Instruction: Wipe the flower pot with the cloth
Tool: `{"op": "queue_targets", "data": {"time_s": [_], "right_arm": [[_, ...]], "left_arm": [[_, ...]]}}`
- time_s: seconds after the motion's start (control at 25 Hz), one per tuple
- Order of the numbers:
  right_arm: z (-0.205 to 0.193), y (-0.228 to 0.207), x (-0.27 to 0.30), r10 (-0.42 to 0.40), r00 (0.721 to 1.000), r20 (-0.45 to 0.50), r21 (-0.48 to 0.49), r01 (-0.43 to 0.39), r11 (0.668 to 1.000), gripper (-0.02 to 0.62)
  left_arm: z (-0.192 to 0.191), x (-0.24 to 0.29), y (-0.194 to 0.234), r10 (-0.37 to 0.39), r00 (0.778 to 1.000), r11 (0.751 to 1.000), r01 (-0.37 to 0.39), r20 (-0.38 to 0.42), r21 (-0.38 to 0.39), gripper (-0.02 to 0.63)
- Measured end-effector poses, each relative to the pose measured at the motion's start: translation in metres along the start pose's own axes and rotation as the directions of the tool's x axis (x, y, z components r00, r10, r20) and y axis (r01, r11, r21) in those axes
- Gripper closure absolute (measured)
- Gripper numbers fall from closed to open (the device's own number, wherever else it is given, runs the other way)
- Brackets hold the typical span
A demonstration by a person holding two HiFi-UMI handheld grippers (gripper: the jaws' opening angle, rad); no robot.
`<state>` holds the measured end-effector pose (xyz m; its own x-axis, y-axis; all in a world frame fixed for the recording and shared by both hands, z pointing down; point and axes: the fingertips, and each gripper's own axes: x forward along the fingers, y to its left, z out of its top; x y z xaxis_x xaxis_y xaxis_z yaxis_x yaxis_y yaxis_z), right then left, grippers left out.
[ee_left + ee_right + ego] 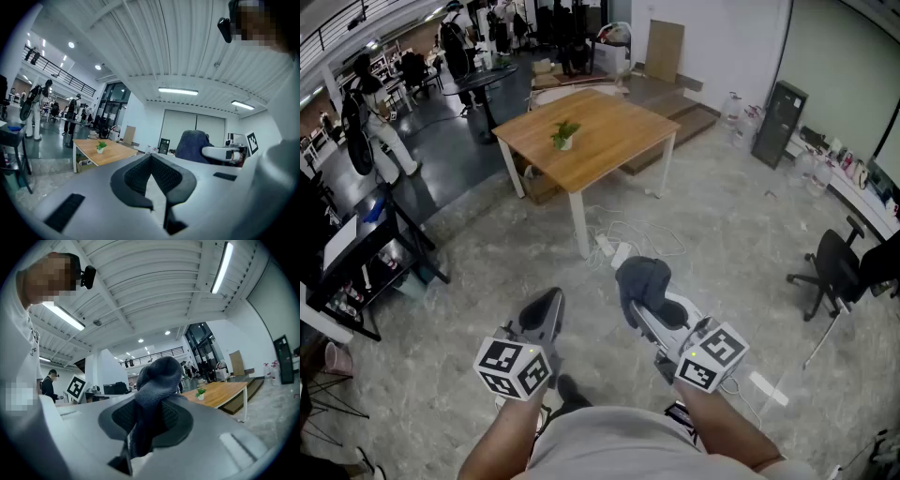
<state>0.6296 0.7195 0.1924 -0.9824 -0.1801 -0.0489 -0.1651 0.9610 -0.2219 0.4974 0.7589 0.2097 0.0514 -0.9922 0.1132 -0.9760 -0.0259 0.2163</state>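
A small green plant in a white flower pot [564,138] stands on a wooden table [609,131] a few steps ahead; the pot also shows far off in the left gripper view [100,147] and the right gripper view [200,393]. My right gripper [639,292] is shut on a dark blue-grey cloth [642,278], which bunches above the jaws [157,378]. My left gripper [546,302] is shut with nothing in it [151,157]. Both grippers hang over the floor, well short of the table.
A power strip with white cables [614,248] lies on the floor by the table's near leg. A black office chair [834,267] stands at the right and a black shelf cart [356,267] at the left. People [380,131] stand at the back left.
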Motion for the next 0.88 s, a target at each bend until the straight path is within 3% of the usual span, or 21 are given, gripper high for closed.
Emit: {"op": "queue_targets", "data": {"time_s": [0.48, 0.68, 0.88], "right_arm": [[-0.01, -0.009, 0.015, 0.014, 1.0, -0.011, -0.003, -0.014, 1.0, 0.529], [-0.015, -0.012, 0.048, 0.012, 0.999, -0.031, -0.003, -0.012, 1.0, 0.529], [-0.02, -0.025, 0.102, -0.023, 0.999, -0.038, -0.003, 0.023, 1.0, 0.529]], "left_arm": [[-0.013, 0.011, 0.02, 0.016, 1.0, 1.0, -0.016, -0.021, -0.02, 0.6], [-0.008, 0.019, 0.055, 0.014, 1.0, 0.999, -0.015, -0.023, -0.037, 0.6], [-0.003, 0.026, 0.118, -0.001, 1.0, 0.999, -0.001, -0.025, -0.053, 0.6]]}}
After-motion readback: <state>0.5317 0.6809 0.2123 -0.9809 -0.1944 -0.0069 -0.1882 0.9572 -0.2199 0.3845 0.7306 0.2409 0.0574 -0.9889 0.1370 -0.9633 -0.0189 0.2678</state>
